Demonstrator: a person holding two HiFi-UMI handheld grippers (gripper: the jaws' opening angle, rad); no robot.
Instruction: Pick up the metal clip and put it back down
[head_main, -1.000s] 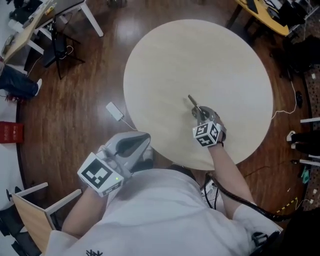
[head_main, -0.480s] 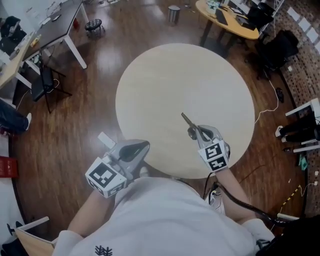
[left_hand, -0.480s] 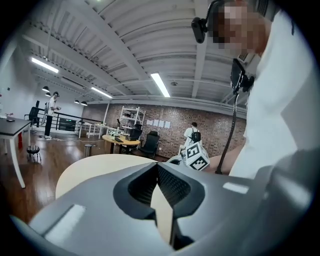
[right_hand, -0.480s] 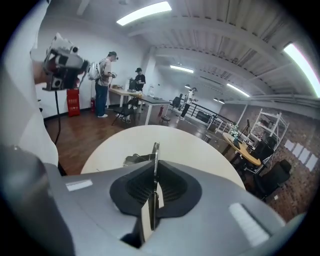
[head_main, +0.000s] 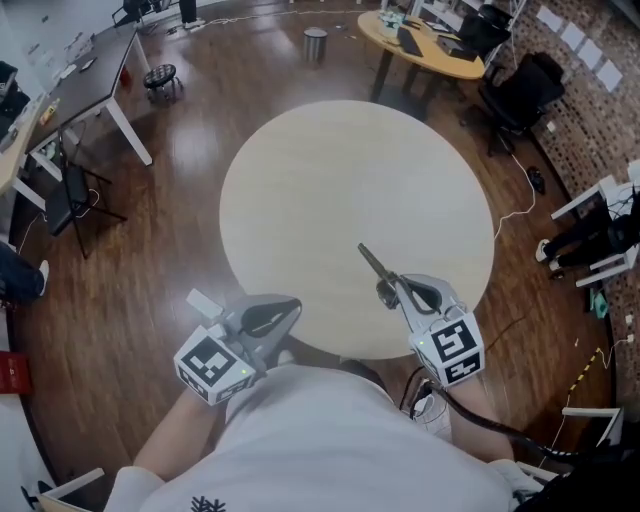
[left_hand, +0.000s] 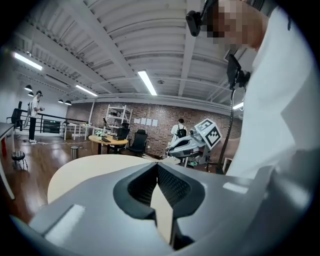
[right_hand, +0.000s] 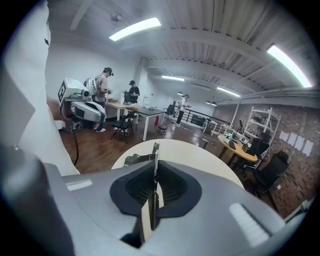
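Observation:
The metal clip (head_main: 374, 267), a thin grey strip with a folded wing, sticks out ahead of my right gripper (head_main: 392, 289), which is shut on it over the near right part of the round beige table (head_main: 350, 180). In the right gripper view the clip (right_hand: 155, 152) stands edge-on between the pads, its wing (right_hand: 134, 160) to the left. My left gripper (head_main: 291, 304) is shut with nothing in it, held beside the table's near left edge. In the left gripper view its tips (left_hand: 157, 167) meet, and the right gripper (left_hand: 192, 145) shows beyond them.
A small white object (head_main: 203, 302) lies on the wooden floor left of the table. A cable (head_main: 520, 215) trails at the right. A yellow round desk (head_main: 420, 45) and a black office chair (head_main: 515, 95) stand far behind. People (right_hand: 102, 97) stand at desks in the background.
My right gripper has drawn back toward the table's near right edge with the clip still in it. The head view has tipped up to show more of the room. The left gripper has hardly moved.

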